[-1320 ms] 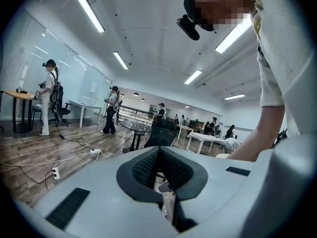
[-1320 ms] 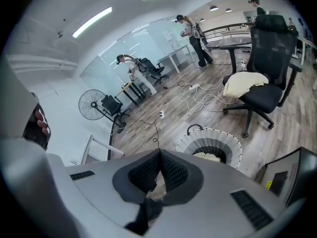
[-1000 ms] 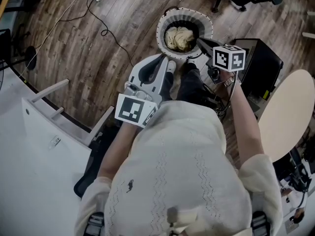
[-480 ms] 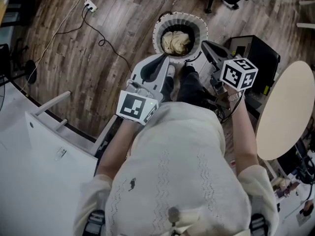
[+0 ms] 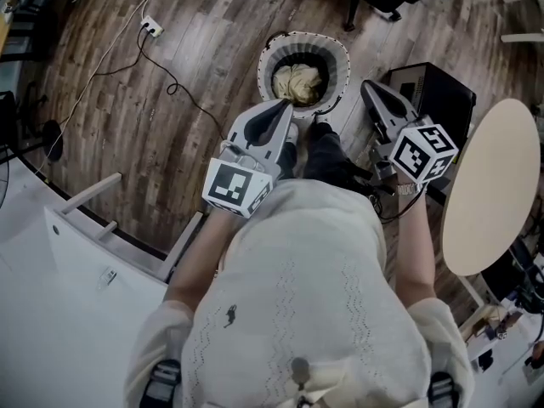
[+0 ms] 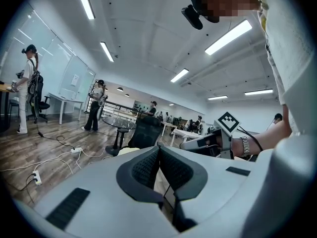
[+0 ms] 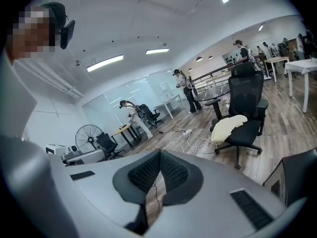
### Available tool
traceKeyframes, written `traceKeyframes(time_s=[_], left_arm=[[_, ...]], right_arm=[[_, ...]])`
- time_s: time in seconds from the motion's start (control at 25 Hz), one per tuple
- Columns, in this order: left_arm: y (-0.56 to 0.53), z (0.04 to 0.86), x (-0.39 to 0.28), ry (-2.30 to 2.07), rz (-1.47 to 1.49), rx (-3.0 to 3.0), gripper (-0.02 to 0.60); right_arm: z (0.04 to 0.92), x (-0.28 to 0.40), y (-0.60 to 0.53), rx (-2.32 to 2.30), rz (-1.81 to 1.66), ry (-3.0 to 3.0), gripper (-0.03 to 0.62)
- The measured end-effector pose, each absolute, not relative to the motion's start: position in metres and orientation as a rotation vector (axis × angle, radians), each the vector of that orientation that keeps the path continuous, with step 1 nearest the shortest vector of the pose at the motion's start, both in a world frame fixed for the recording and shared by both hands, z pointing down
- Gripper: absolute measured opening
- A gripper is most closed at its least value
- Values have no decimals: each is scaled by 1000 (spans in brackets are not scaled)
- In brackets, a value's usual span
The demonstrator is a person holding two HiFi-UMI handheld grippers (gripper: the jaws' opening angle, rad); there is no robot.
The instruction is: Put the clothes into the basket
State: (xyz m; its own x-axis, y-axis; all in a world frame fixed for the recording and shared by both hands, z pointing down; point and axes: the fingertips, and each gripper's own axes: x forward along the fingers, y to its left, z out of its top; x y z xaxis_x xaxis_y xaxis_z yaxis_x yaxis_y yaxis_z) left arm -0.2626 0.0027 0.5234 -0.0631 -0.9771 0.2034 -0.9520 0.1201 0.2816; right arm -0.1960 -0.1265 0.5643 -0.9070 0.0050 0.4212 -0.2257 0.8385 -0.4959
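Observation:
A round basket (image 5: 338, 56) with a pale patterned rim stands on the wood floor in front of the person's feet. Cream clothes (image 5: 297, 82) lie bunched inside it. My left gripper (image 5: 286, 105) hovers just short of the basket's near rim, jaws shut and empty; its own view shows the tips (image 6: 159, 147) meeting. My right gripper (image 5: 367, 85) is held up to the right of the basket, also shut (image 7: 160, 151) with nothing in it. A cream garment (image 7: 229, 125) lies on a black office chair (image 7: 246, 95) farther off.
A black box (image 5: 433, 100) stands right of the basket, beside a round beige table (image 5: 493, 185). A power strip (image 5: 150, 29) and cables run over the floor at left. White furniture (image 5: 51, 270) is at lower left. Several people (image 6: 94, 110) and a fan (image 7: 89, 134) stand farther away.
My right gripper has risen from the basket's right rim and drawn back to the right, still shut. The left gripper has hardly moved. The basket looks smaller and farther up the view.

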Motion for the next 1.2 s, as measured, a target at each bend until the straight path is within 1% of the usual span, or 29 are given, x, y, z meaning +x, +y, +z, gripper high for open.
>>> traceKeyframes(time_s=[0.32, 0.68, 1.0, 1.2], left_arm=[[7, 504, -248, -2078, -142, 1902, 20], [1, 426, -241, -2127, -221, 1982, 20], [-12, 391, -214, -2104, -246, 2084, 20], [-12, 372, -199, -2115, -247, 2107, 20]], right_arm=[[503, -174, -113, 195, 751, -2745, 8], [410, -129, -101, 308, 608, -2913, 8], [377, -82, -101, 443, 694, -3009, 8], [360, -56, -101, 512, 634, -3038, 8]])
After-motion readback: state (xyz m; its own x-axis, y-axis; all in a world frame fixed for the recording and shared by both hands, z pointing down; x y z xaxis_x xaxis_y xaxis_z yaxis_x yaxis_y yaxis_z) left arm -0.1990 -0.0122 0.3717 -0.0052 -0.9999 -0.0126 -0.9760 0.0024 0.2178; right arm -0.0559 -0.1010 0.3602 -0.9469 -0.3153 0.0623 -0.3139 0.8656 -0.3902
